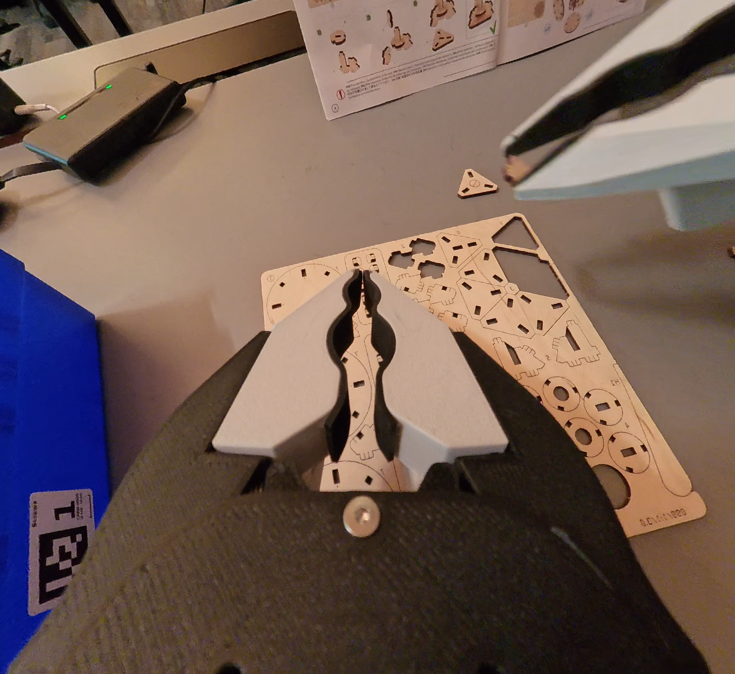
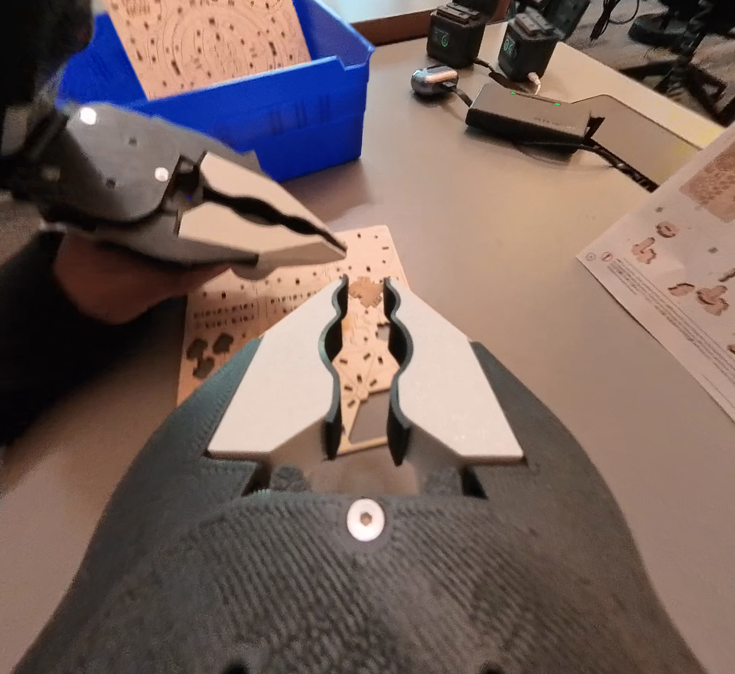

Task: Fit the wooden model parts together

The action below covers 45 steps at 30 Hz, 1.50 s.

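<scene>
A laser-cut wooden parts sheet point(image 1: 517, 336) lies flat on the grey table, with several pieces punched out of it. My left gripper point(image 1: 362, 271) is shut, its tips hovering over the sheet's far left part, and I see nothing between them. It also shows in the right wrist view point(image 2: 338, 249), shut to a point above the sheet point(image 2: 374, 253). My right gripper point(image 2: 365, 285) is shut on a small notched wooden piece point(image 2: 365, 293), held above the sheet. In the left wrist view the right gripper point(image 1: 513, 166) carries that piece point(image 1: 516, 173) just beside a loose triangular wooden piece point(image 1: 476, 185) on the table.
A blue bin point(image 2: 246, 114) at the left holds another wooden sheet point(image 2: 207, 18); it also shows in the left wrist view point(image 1: 47, 376). An open instruction booklet point(image 1: 437, 18) lies beyond the sheet. A black power unit point(image 1: 107, 130) with cables and charger cases point(image 2: 457, 34) sit at the table's far side. Tip to tip, the grippers are about 7 cm apart. The black power unit point(image 1: 107, 130) is about 30 cm from both grippers' fingertips. Seen from the right wrist view point(image 2: 507, 116) as well.
</scene>
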Tool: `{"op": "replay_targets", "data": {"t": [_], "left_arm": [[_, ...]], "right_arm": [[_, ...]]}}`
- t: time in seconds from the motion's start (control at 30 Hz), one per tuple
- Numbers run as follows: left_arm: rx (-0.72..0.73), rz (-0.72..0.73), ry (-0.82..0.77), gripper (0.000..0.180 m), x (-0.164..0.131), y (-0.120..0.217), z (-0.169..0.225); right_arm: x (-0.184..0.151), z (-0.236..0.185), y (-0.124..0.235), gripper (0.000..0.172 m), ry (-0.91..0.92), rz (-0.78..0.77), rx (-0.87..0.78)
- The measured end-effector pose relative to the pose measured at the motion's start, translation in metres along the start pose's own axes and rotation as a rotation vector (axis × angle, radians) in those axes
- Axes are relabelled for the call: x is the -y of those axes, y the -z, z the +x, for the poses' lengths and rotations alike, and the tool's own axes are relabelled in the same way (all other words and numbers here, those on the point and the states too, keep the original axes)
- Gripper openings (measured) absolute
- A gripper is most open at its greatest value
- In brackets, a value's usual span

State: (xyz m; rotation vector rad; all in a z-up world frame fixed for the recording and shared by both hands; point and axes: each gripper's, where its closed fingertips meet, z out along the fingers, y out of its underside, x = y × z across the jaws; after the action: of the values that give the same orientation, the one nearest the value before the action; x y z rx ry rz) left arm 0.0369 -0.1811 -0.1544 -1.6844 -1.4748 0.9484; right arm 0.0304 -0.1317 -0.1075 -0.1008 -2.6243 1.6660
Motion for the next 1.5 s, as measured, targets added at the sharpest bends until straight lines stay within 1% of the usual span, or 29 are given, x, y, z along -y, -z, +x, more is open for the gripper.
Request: {"op": "replay_targets", "data": {"t": [0.07,0.17,0.23,0.27,0.4,0.53,0.6,0.67,0.8,0.93,1.1,1.17,1.2,1.27,1.33,1.4,1.47,1.5], "left_arm": [[-0.013,0.011,0.015,0.0,0.001,0.001,0.0],[-0.03,0.017,0.034,0.0,0.001,0.002,-0.001],[-0.044,0.024,0.045,0.0,0.001,0.002,-0.001],[-0.05,0.025,0.049,0.0,0.002,0.002,-0.001],[-0.066,0.02,0.058,0.0,0.001,0.001,-0.001],[-0.079,0.006,0.063,0.0,-0.002,-0.001,0.001],[-0.082,-0.001,0.063,0.0,-0.003,-0.002,0.002],[-0.08,-0.009,0.061,0.001,-0.004,-0.003,0.002],[-0.071,-0.031,0.046,0.001,-0.007,-0.005,0.003],[-0.052,-0.064,0.013,0.001,-0.011,-0.008,0.004],[-0.023,-0.105,-0.031,0.003,-0.011,-0.012,0.006],[-0.003,-0.157,-0.082,0.002,-0.007,-0.015,0.006],[0.016,-0.196,-0.136,0.002,-0.002,-0.017,0.004],[0.073,-0.309,-0.273,0.0,0.015,-0.028,-0.008],[0.118,-0.475,-0.402,0.0,0.033,-0.038,-0.023],[0.241,-0.609,-0.54,0.0,0.055,-0.042,-0.044],[0.326,-0.688,-0.714,0.0,0.076,-0.042,-0.053],[0.394,-0.711,-0.794,0.0,0.087,-0.04,-0.059]], "right_arm": [[0.01,0.005,-0.013,0.016,-0.08,0.004,0.015],[0.013,0.01,-0.028,0.016,-0.245,0.021,0.048],[0.006,0.011,-0.035,0.016,-0.345,0.021,0.069],[-0.003,0.012,-0.038,0.016,-0.361,-0.003,0.064],[-0.039,0.024,-0.044,0.016,-0.309,-0.165,-0.025],[-0.057,0.023,-0.047,0.016,-0.278,-0.257,-0.048],[-0.062,0.022,-0.048,0.017,-0.266,-0.278,-0.049],[-0.06,0.021,-0.047,0.019,-0.26,-0.267,-0.047],[-0.045,0.025,-0.039,0.026,-0.251,-0.188,-0.049],[-0.034,0.033,-0.033,0.026,-0.259,-0.104,-0.062],[-0.016,0.045,-0.019,0.026,-0.256,-0.014,-0.12],[-0.006,0.052,-0.008,0.026,-0.243,0.025,-0.159],[-0.002,0.056,-0.001,0.026,-0.236,0.037,-0.182],[0.0,0.065,0.013,0.027,-0.221,0.039,-0.229],[0.003,0.073,0.027,0.027,-0.227,0.064,-0.253],[0.006,0.08,0.04,0.027,-0.245,0.101,-0.262],[0.007,0.079,0.051,0.027,-0.263,0.127,-0.24],[0.006,0.078,0.055,0.028,-0.264,0.134,-0.237]]}}
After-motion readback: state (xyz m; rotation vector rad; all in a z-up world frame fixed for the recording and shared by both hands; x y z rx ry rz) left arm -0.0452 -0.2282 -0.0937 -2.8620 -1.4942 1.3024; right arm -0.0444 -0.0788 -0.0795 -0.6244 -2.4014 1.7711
